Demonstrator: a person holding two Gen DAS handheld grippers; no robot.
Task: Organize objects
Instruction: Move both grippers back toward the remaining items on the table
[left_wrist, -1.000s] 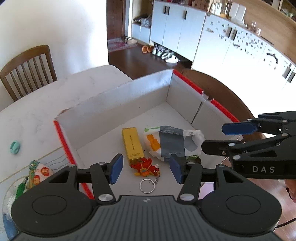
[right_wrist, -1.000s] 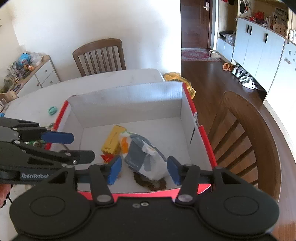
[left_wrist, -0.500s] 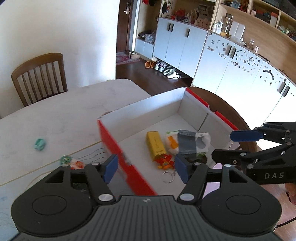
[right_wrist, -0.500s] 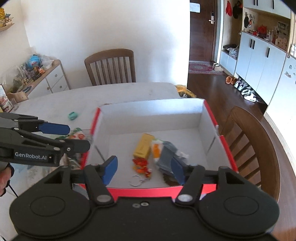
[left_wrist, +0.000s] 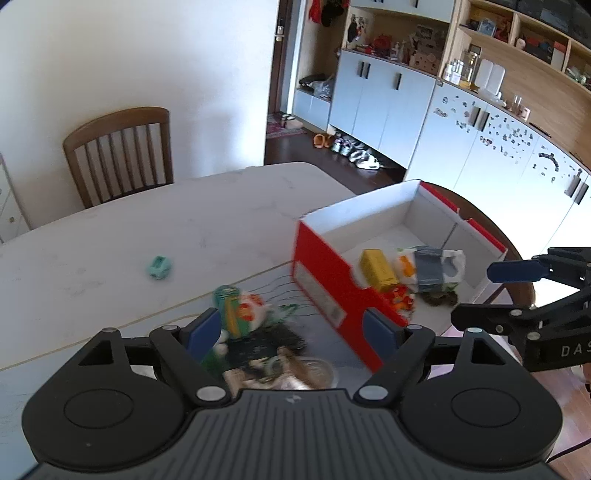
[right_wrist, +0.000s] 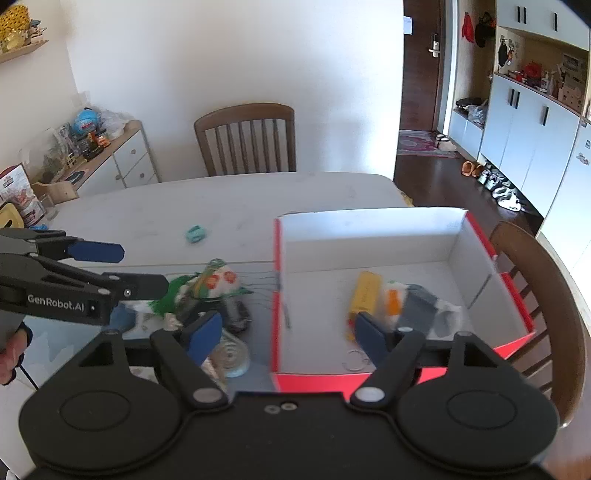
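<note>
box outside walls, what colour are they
Red outside, white inside; the box shows it best in the left wrist view.

We take this for a home dining area. White table (right_wrist: 229, 199) with slatted wooden chairs (right_wrist: 247, 138); shoes (left_wrist: 354, 151) lined up on dark wood floor by pale blue cabinets (left_wrist: 384, 99); open shelves (left_wrist: 517, 33) of jars and knick-knacks; entry door (right_wrist: 421, 74); cluttered sideboard (right_wrist: 110, 155).
</note>
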